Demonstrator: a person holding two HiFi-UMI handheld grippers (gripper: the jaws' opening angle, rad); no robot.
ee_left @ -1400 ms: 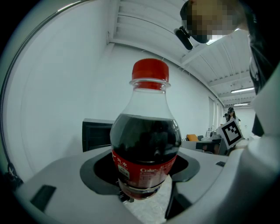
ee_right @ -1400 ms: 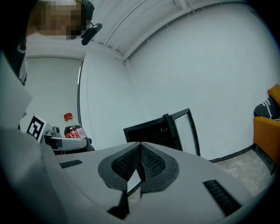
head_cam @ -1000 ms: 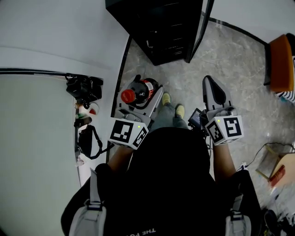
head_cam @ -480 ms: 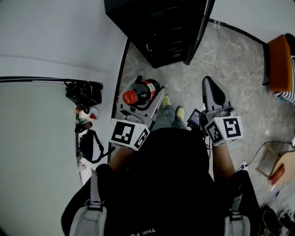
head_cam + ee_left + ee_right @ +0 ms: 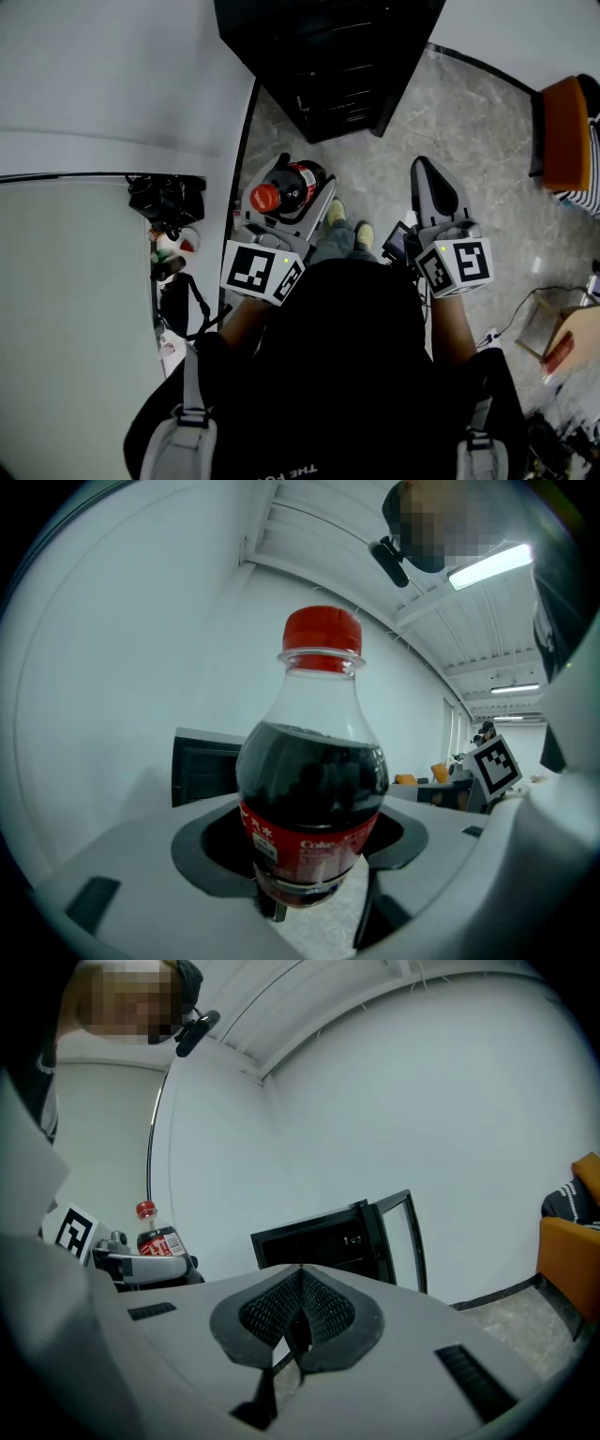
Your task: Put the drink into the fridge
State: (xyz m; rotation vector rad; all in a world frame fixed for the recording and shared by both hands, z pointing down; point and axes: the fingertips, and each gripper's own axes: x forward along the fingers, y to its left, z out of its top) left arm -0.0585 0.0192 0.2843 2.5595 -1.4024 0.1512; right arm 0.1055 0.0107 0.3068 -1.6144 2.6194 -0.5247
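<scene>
A cola bottle (image 5: 286,185) with a red cap and red label stands upright between the jaws of my left gripper (image 5: 292,187), which is shut on it. In the left gripper view the bottle (image 5: 312,789) fills the middle, its lower body clamped in the dark pads. The black fridge (image 5: 328,61) stands on the floor ahead with its glass door (image 5: 405,1237) swung open. My right gripper (image 5: 433,184) hangs beside the left one, shut with nothing in it; its pads (image 5: 302,1314) meet. From the right gripper view the held bottle (image 5: 156,1237) shows at the left.
A white wall (image 5: 112,75) runs along the left. A camera with a strap (image 5: 169,197) and small items sit on a ledge at the left. An orange chair (image 5: 567,131) stands at the right, cables and a cardboard box (image 5: 553,333) at the lower right.
The view has shifted slightly toward the fridge. Both grippers keep their places relative to my body, and the bottle stays held.
</scene>
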